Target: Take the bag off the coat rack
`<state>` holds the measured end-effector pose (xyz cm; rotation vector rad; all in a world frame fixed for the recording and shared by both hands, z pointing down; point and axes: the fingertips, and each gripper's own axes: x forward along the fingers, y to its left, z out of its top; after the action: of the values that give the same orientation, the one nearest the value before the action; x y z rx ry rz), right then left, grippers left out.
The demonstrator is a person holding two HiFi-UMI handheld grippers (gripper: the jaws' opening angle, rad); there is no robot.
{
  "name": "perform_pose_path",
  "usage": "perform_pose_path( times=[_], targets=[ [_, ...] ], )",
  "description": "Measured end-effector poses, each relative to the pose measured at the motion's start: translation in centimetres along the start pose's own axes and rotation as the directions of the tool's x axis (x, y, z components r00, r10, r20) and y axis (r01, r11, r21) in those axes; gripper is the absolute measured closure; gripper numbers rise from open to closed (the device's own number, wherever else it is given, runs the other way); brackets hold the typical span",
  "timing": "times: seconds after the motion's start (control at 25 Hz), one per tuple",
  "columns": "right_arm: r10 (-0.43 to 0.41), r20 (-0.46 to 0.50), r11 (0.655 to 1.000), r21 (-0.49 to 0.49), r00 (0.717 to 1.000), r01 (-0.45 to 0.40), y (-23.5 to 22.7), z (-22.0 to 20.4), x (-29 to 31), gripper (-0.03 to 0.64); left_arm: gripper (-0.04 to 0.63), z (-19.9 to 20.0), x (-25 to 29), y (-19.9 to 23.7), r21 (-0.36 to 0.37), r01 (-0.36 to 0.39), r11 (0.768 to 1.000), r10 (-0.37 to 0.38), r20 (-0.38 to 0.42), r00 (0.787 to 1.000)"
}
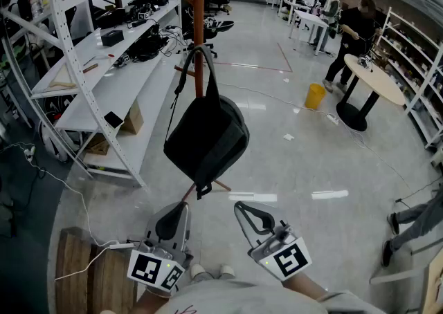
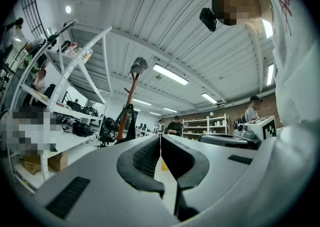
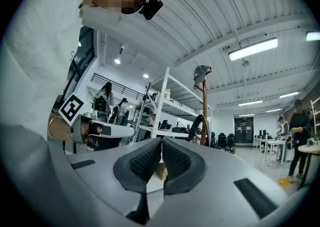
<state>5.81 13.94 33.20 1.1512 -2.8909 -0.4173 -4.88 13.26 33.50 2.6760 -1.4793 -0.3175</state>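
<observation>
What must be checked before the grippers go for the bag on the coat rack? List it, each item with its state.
1. Bag hangs from the coat rack: ok.
2. Left gripper open for a grasp: not ok, jaws together, nothing between them.
3. Right gripper open: not ok, jaws together, empty.
4. Grippers at the bag: not ok, both are short of it, not touching.
5. How the strap is caught on the rack: cannot tell.
6. Person by the round table away from the rack: ok.
</observation>
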Motion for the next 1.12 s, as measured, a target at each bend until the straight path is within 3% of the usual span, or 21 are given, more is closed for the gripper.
perform_pose_path(
  times=[0.52,0.76,1.12],
  targets=[
    [0.010,-0.013,1.000,0.004,1.000,-0.010,0.1,-0.3,-0.6,0.595,0.575,0.3,-0.6,-0.6,0.013,-0.017,1.000,0.017,0.012,1.000],
    [0.027,0.058,0.999,-0.021,0.998,-0.025,-0.2,0.8,-1.3,0.594,0.575,0.3,-0.3,-1.4,0.019,-0.036,0.999,0.035,0.020,0.999],
    [0.040,0.033,0.999,-0.025,0.999,-0.039,-1.8,-1.1,-2.3,0.594,0.575,-0.3,0.4,-2.1,0.031,-0.084,0.996,0.083,0.036,0.996]
  ],
)
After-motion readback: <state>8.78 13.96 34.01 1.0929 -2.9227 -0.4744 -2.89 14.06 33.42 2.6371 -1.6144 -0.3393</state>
